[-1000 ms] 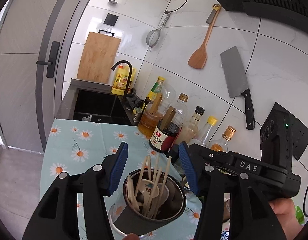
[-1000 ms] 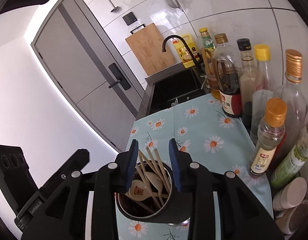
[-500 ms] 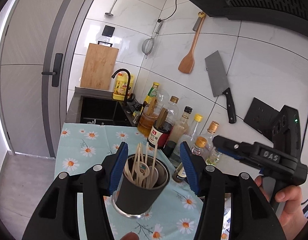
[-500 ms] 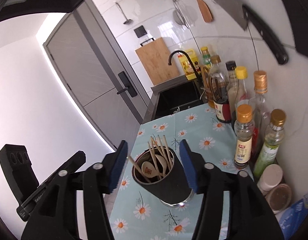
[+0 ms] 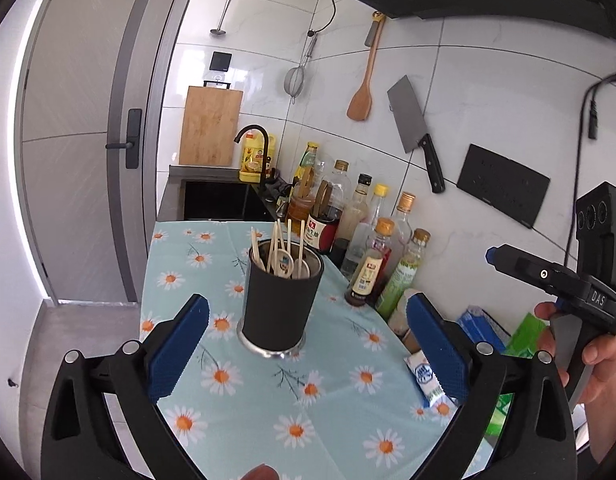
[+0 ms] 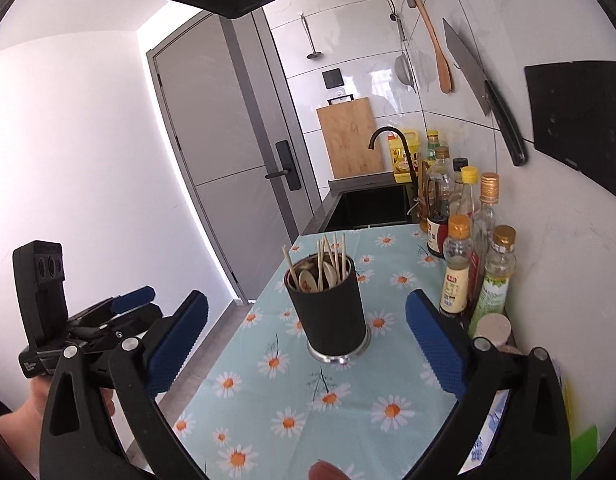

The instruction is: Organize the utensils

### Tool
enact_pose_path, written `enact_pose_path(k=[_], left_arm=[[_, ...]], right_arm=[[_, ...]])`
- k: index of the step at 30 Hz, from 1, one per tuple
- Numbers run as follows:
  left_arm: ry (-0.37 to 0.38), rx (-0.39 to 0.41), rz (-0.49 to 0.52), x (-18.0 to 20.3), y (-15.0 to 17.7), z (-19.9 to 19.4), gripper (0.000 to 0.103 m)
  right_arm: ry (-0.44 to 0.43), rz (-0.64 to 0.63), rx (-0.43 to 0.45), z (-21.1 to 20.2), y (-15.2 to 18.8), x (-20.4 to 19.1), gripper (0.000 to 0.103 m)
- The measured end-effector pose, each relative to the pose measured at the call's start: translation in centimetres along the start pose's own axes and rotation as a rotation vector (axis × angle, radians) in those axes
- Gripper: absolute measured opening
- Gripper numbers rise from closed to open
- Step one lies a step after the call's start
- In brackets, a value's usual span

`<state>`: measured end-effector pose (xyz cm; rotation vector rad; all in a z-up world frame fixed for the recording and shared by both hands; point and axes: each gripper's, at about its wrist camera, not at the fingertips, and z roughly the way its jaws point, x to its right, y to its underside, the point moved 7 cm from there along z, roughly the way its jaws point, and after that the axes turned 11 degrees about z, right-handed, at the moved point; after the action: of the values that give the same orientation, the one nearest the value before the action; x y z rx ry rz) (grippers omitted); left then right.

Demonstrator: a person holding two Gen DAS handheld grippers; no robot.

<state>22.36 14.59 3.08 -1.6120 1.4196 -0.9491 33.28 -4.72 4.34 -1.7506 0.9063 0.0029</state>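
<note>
A black utensil cup with a steel rim stands upright on the daisy-print cloth, filled with wooden chopsticks and pale spoons. My left gripper hangs in front of it, its jaws opening wide, nothing between the blue pads. In the right wrist view the same cup stands ahead of my right gripper, whose jaws are also opening, with nothing between them. Each gripper shows at the edge of the other's view, held by a hand.
A row of sauce and oil bottles lines the tiled wall at the right. Behind lie a black sink with a tap, a cutting board, a hanging spatula and cleaver. Packets lie at the cloth's right edge.
Both grippers have pulled back from the cup and their jaws have spread wide. The cup, earlier between the pads, now stands free on the cloth farther ahead.
</note>
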Motion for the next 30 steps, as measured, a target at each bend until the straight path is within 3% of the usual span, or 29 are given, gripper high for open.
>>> enact_pose_path(k=[9, 19, 30], left_arm=[[-0.061, -0.039, 0.032, 3.8, 4.6, -4.1, 0.097], [-0.082, -0.119, -0.021, 6.9, 11.0, -5.5, 0.097], [-0.064, -0.181, -0.025, 8.0, 13.6, -6.1, 0.097]], right_arm=[[0.045, -0.099, -0.031, -4.7, 5.7, -0.3, 0.098], [0.038, -0.156, -0.079, -7.0, 11.1, -0.4, 0.098], [0.073, -0.136, -0.137, -7.5, 14.7, 1.4, 0.098]])
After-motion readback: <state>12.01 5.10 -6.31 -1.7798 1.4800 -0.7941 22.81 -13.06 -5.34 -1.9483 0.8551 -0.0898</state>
